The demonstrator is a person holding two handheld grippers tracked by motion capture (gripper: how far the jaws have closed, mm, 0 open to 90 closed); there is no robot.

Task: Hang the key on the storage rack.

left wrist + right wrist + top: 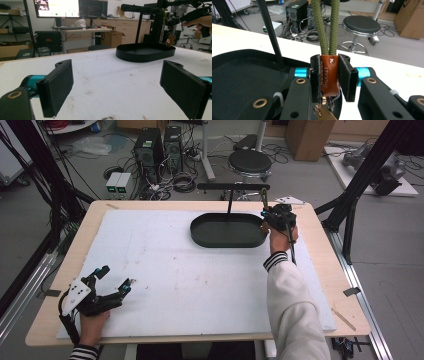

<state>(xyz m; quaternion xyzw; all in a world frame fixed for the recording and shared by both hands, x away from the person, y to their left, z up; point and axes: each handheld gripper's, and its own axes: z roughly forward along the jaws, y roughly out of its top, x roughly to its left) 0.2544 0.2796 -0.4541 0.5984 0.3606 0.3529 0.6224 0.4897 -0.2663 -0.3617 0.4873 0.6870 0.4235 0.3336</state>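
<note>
A black oval tray with an upright post and crossbar stands at the table's far middle. An olive rope loop hangs from the bar's right end and carries a brown leather tab with keys below. My right gripper is shut on that tab, at the tray's right rim. My left gripper rests open near the front left corner, nothing between its jaws. From it I see the tray and the keychain far off.
A white mat covers the wooden tabletop. A round black stool, computer towers and cables sit on the floor beyond the far edge. Black frame struts rise at the right.
</note>
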